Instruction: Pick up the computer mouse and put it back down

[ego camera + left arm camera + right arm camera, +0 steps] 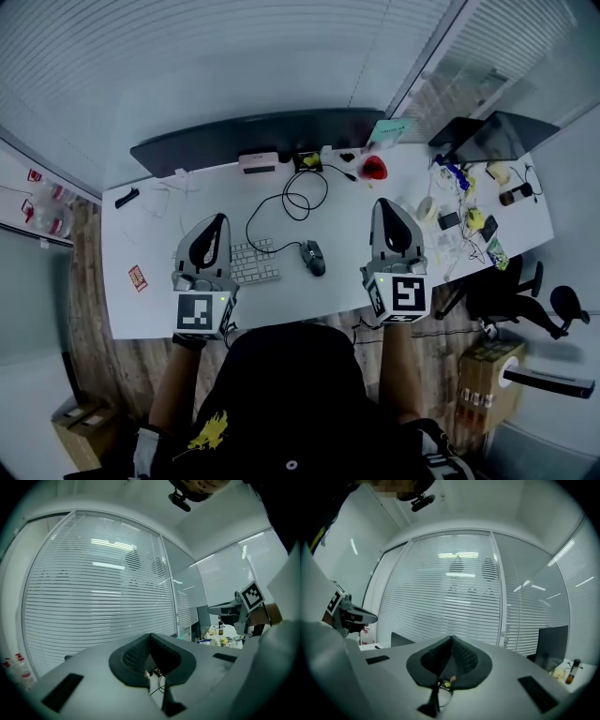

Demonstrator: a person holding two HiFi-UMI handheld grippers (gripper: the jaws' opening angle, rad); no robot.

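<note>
Left gripper point(150, 636) jaws together at the tips, nothing between them. Right gripper point(451, 638) same: pads closed tip to tip, empty. Both point level, toward the window blinds point(454, 597), and hover above the front edge of the white desk point(352, 234), left one over the left end of the keyboard point(255, 262), right one well to its right. Each has its marker cube toward the person, left cube point(202, 312), right cube point(401, 297). Computer mouse point(313, 256) sits on the desk between the two grippers, just right of the keyboard, touched by neither. Its black cable point(295, 202) loops back toward the wide monitor point(253, 141) at the rear edge. Red object point(374, 168) near the monitor's right end. Small clutter on the desk's right end, beside a second dark screen point(492, 136). Office chair point(525, 291) and cardboard box point(487, 375) on the floor to the right.
</note>
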